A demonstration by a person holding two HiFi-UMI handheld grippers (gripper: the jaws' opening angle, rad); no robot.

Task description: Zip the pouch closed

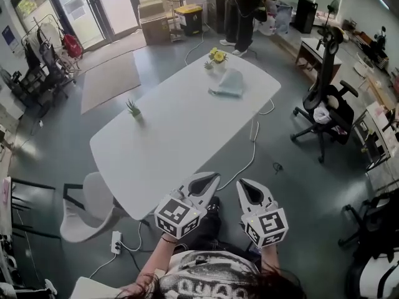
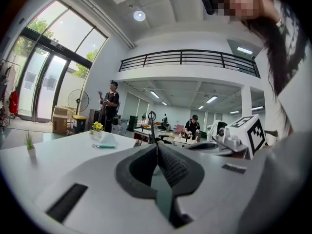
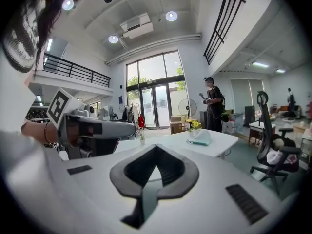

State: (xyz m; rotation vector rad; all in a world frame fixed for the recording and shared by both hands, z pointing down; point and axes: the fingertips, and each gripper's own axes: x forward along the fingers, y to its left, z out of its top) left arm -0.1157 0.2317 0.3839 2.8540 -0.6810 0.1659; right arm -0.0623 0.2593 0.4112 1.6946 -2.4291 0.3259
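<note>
Currently the pouch lies at the far end of the white desk, just beside a small vase of yellow flowers and well apart from both grippers. The left gripper and the right gripper are held side by side at the desk's near edge, both pointing along it toward the pouch. Each has its jaws pressed together with nothing between them. A little green plant stands near the desk's left edge. Beyond the far end, a person stands on the floor.
</note>
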